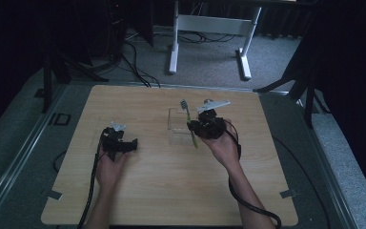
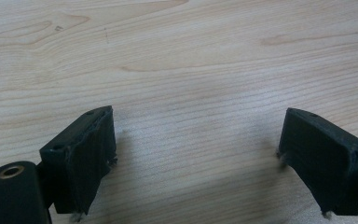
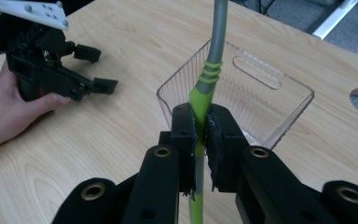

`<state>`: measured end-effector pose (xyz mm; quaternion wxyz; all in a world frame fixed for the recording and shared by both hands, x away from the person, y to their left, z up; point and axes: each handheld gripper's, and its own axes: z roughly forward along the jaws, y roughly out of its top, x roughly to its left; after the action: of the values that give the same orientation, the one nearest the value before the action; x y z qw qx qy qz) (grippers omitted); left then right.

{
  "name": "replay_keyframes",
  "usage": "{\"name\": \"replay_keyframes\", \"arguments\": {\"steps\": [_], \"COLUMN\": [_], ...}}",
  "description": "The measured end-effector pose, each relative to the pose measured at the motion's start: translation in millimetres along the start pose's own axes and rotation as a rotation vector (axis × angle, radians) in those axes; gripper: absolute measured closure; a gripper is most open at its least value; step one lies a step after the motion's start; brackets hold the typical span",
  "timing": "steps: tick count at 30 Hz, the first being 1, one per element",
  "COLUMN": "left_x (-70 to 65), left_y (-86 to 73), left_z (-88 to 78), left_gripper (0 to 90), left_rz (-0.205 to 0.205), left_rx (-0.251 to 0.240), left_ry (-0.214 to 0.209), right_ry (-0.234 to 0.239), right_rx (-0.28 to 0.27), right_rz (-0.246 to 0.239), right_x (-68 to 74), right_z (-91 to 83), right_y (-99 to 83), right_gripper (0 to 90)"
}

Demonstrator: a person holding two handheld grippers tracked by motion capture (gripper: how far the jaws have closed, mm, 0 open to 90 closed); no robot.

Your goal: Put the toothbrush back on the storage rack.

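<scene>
**Right gripper clamps a green toothbrush over a clear bin; left gripper rests open**

Right gripper (image 3: 200, 135) has its two black jaws pressed tight on the green handle of a toothbrush (image 3: 207, 79). Seen from the right gripper view, the toothbrush runs straight up between the jaws: a green tail pokes out below them, the green part carries a few raised rings just above them, and the shaft then turns grey and leaves the top edge. In the high view the toothbrush (image 1: 189, 123) is a thin line with its long axis running away from the person and leaning slightly left. Its bristled head is the far, upper end, and its green tail points back toward the person and down toward the table.

Just beyond the jaws sits a clear plastic bin (image 3: 289, 114) with ribbed walls and a slot handle cut in its far wall. It stands upright on the wooden table (image 1: 171, 191), near the middle, with its mouth open upward. Nothing can be made out lying inside it; the toothbrush crosses over its near rim, and whether it touches the plastic cannot be told.

Left gripper (image 2: 196, 140) is held low over bare wood on the left side of the table, well apart from the bin. Its jaws stand wide apart with only wood grain between them. The person's left hand (image 3: 9, 109) wraps its grip.
</scene>
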<state>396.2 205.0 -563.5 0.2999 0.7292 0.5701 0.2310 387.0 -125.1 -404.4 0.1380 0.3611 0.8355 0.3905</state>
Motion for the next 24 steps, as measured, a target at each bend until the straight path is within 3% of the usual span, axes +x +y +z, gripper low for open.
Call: {"name": "replay_keyframes", "arguments": {"steps": [24], "left_x": [-0.3], "left_y": [0.0], "left_z": [0.2], "left_gripper": [11.4], "left_rz": [-0.004], "left_rx": [-0.004], "left_ry": [0.0], "right_ry": [0.013], "right_rx": [-0.09], "right_rz": [0.054], "right_x": [-6.1], "right_z": [-6.4], "right_y": [4.5], "right_gripper": [82.0]}}
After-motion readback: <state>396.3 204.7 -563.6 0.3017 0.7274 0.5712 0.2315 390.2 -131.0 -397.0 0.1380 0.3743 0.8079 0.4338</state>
